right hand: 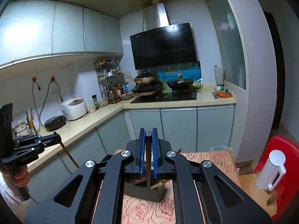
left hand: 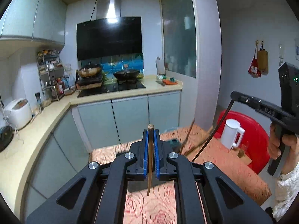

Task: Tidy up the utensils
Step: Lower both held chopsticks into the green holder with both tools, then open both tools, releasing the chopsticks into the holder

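Above rose-patterned tablecloth (left hand: 149,209): left gripper (left hand: 151,136) clamped on brown chopstick (left hand: 149,168), held upright between blue pads (left hand: 145,158); right gripper (right hand: 149,136) clamped on dark chopstick (right hand: 148,164), likewise upright; white kettle (left hand: 231,134) near red chair (left hand: 252,136).

Both wrist cameras are looking forward along their tongs, held high above the rose-patterned worktop (left hand: 149,205), facing the stove (right hand: 164,96). Both views are sharing the range hood (left hand: 109,37) and the red chair (right hand: 284,149).
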### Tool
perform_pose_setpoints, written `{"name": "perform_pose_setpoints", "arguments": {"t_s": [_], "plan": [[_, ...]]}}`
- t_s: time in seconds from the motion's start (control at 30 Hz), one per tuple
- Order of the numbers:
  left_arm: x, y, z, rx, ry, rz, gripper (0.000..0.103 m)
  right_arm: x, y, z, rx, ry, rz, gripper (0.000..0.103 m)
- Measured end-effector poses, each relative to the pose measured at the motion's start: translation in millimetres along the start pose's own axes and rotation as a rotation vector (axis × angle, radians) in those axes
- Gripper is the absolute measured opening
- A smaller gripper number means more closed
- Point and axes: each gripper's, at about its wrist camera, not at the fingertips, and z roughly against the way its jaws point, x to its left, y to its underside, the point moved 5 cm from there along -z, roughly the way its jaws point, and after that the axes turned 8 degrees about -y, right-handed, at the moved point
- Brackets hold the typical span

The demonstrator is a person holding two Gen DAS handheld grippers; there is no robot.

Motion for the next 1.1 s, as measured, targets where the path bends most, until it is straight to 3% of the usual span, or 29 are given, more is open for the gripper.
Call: {"name": "perform_pose_setpoints", "arguments": {"t_s": [0.17,0.33,0.7,0.93,0.97,1.0,1.03,1.1], "plan": [[-7,-35,-11,-0.061,-0.034,-0.019,0.006,-8,-18,-18,-0.022,0.025,-0.003,0.008],[-10,-49,-40,-0.057,-0.051,-0.008,0.006,-15,-23,-45,0.003,0.047,0.003,0.008],[-3,-18,-107,0.069,-0.058,0.003,0.006,-16,5,-97,0.164,0.031,-0.005,0.008],[6,-3,-121,0.104,-0.059,0.030,0.007,-18,23,-121,0.234,0.017,-0.032,0.008],[7,-3,-121,0.104,-0.058,0.033,0.008,-17,26,-123,0.239,0.015,-0.034,0.009],[8,-3,-120,0.102,-0.058,0.035,0.016,-16,26,-125,0.243,0.013,-0.036,0.010],[9,-3,-119,0.099,-0.059,0.036,0.031,-15,27,-125,0.246,0.011,-0.036,0.011],[11,-3,-115,0.087,-0.067,0.044,0.051,-15,26,-126,0.243,0.011,-0.036,0.025]]}}
